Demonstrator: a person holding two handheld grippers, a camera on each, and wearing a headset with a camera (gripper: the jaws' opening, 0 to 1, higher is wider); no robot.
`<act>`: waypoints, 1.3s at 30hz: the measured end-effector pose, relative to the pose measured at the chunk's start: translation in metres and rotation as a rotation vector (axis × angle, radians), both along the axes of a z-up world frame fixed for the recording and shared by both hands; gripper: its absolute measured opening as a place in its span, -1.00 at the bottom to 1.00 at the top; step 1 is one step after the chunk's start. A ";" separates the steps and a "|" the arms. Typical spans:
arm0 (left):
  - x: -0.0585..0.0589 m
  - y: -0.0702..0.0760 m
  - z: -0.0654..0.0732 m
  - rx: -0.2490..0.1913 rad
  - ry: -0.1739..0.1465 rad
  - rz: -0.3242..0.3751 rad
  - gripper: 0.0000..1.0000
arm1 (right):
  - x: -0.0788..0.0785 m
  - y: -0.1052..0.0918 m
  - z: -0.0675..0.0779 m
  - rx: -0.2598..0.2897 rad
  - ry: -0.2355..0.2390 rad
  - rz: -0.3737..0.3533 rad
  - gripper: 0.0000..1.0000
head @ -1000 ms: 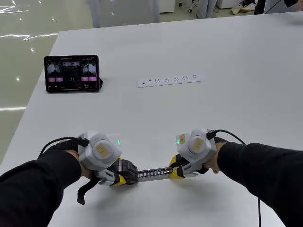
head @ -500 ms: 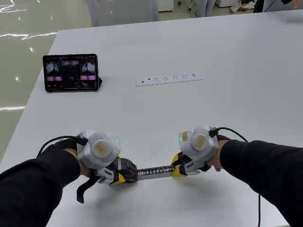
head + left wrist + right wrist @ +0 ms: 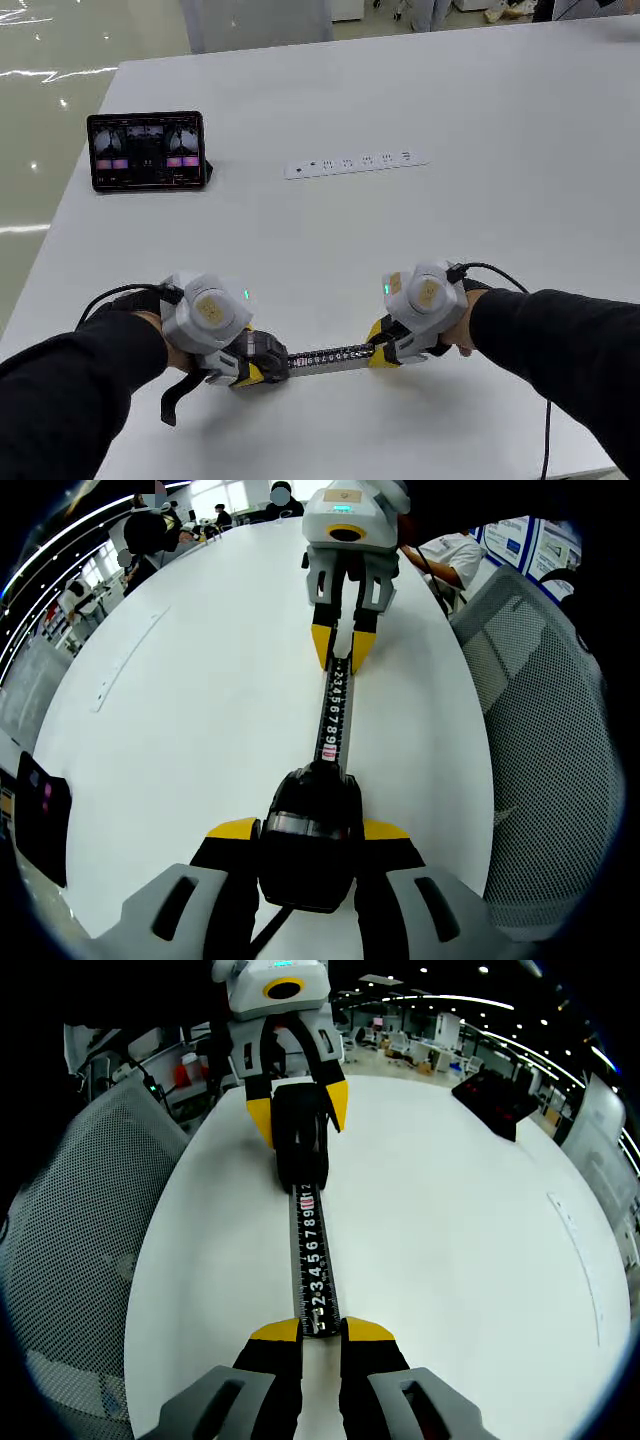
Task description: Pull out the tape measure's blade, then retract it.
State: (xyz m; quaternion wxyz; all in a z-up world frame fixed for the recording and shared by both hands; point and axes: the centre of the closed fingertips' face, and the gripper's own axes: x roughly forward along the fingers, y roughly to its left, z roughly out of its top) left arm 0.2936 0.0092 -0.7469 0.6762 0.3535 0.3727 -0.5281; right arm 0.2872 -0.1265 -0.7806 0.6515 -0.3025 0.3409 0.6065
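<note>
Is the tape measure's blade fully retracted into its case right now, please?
No, a numbered stretch of blade runs from the case to the right gripper's shut jaws.

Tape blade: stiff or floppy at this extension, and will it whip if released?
The blade runs straight and short from the case to the right hand-held gripper, so it's probably stiff, with no sag. If released, it would likely snap back into the case.

Dark-sleeved forearms [image 3: 70,395] enter from the head view's lower corners. The left gripper [image 3: 250,372] is lower left and the right gripper [image 3: 380,355] right of centre, tips facing each other, both sets of jaws clamped tight.
</note>
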 end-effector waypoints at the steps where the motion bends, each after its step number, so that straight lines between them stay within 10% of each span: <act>1: 0.000 0.000 0.000 0.000 0.000 0.000 -0.38 | 0.000 0.000 0.000 -0.001 0.000 -0.001 -0.81; 39: 0.000 -0.001 0.000 -0.002 -0.002 0.003 -0.38 | -0.003 -0.021 -0.001 -0.010 0.007 -0.024 -0.81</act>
